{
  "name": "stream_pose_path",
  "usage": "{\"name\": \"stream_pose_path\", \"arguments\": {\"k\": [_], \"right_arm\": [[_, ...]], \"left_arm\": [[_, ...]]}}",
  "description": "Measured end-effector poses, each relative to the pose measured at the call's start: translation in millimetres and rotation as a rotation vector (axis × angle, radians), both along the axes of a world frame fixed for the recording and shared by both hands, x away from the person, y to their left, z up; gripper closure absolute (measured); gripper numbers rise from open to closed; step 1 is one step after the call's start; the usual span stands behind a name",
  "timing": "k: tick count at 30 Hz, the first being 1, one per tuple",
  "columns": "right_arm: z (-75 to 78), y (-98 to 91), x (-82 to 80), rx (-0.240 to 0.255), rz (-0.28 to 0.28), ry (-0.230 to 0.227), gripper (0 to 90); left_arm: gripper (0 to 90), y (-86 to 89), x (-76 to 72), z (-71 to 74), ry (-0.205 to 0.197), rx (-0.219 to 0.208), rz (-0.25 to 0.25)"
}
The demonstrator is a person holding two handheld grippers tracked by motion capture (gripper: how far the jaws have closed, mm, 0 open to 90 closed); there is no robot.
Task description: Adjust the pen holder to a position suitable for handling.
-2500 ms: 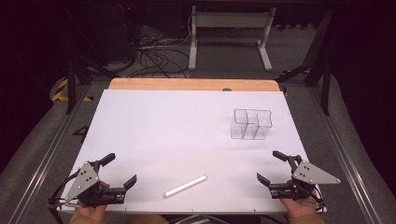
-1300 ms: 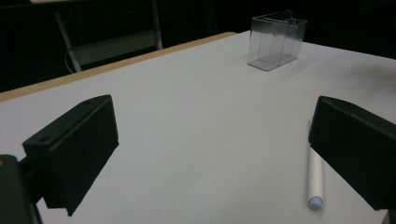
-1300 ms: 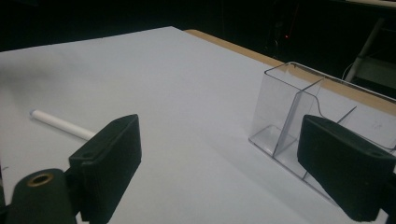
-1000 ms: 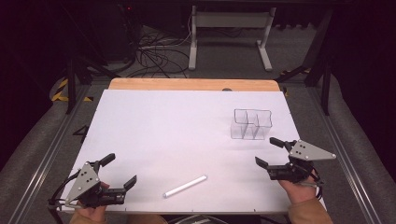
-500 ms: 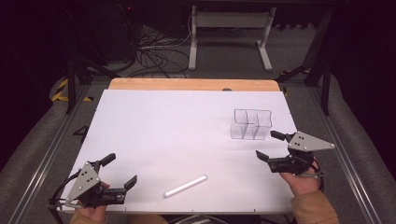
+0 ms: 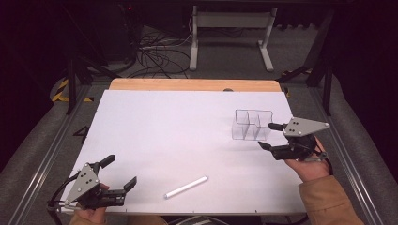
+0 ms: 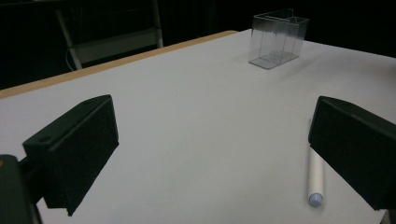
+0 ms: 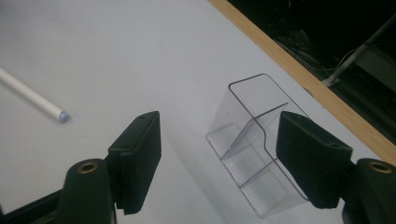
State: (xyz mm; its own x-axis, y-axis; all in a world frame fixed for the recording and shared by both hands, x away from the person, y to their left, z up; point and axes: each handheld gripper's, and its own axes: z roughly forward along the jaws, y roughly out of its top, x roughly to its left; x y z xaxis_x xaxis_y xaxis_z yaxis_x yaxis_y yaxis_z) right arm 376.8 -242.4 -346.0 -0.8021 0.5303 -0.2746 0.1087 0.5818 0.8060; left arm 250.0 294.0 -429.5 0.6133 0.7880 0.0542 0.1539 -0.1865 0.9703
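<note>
A clear plastic box [image 6: 252, 124] with divided compartments stands on the white table top [image 6: 178, 126] at the right. A white pen [image 6: 186, 187] lies near the front edge, in the middle. My right gripper [image 6: 266, 135] hovers just right of the box, pointing at it. Its jaws have just been closing, stand apart and grip nothing. In the right gripper view the box [image 8: 252, 154] sits ahead of and below the right gripper [image 8: 222, 135], with the pen [image 8: 32, 95] farther left. My left gripper [image 6: 121, 169] rests open at the front left. The left gripper view shows the left gripper [image 7: 210, 116], the pen [image 7: 316, 177] and the box [image 7: 279, 37].
A wooden strip [image 6: 192, 85] edges the far side of the table. Metal rails [image 6: 44, 159] run along both sides. Behind the table stand a metal frame [image 6: 230, 28] and loose cables [image 6: 155, 51] on the dark floor.
My right gripper has risen from the front right of the table and moved toward the clear box, and its jaws have narrowed. The left gripper, pen and box have stayed put.
</note>
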Motion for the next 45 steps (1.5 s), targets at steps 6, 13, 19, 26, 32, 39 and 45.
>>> {"name": "stream_pose_path", "arguments": {"k": [6, 13, 19, 26, 32, 39, 45], "right_arm": [[5.4, 3.9, 15.1, -0.063, 0.016, 0.037, 31.4], [8.5, 8.1, 28.5, -0.083, 0.013, 0.037, 30.9], [8.8, 9.7, 36.6, -0.106, 0.017, 0.038, 31.0], [14.1, 9.9, 44.1, -0.138, 0.033, 0.035, 32.3], [11.8, 11.2, 55.7, -0.182, 0.048, 0.038, 35.0], [10.6, 13.3, 73.2, -0.236, 0.073, 0.051, 39.2], [0.8, 15.8, 88.0, -0.283, 0.092, 0.093, 41.3]], "left_arm": [[2.3, 0.8, -1.4, -0.1, 0.000, -0.001, 0.003], [2.3, 0.8, -0.6, -0.1, 0.001, 0.003, 0.000], [2.3, 0.9, -0.2, -0.3, -0.001, 0.000, 0.001], [2.3, 0.6, 0.1, -0.2, 0.000, 0.000, -0.001], [2.3, 0.2, 0.3, -0.4, 0.005, -0.001, 0.000], [2.3, 1.0, 1.1, -0.6, 0.007, -0.001, -0.003], [2.3, 1.1, 1.0, -0.7, 0.007, -0.001, -0.003]]}}
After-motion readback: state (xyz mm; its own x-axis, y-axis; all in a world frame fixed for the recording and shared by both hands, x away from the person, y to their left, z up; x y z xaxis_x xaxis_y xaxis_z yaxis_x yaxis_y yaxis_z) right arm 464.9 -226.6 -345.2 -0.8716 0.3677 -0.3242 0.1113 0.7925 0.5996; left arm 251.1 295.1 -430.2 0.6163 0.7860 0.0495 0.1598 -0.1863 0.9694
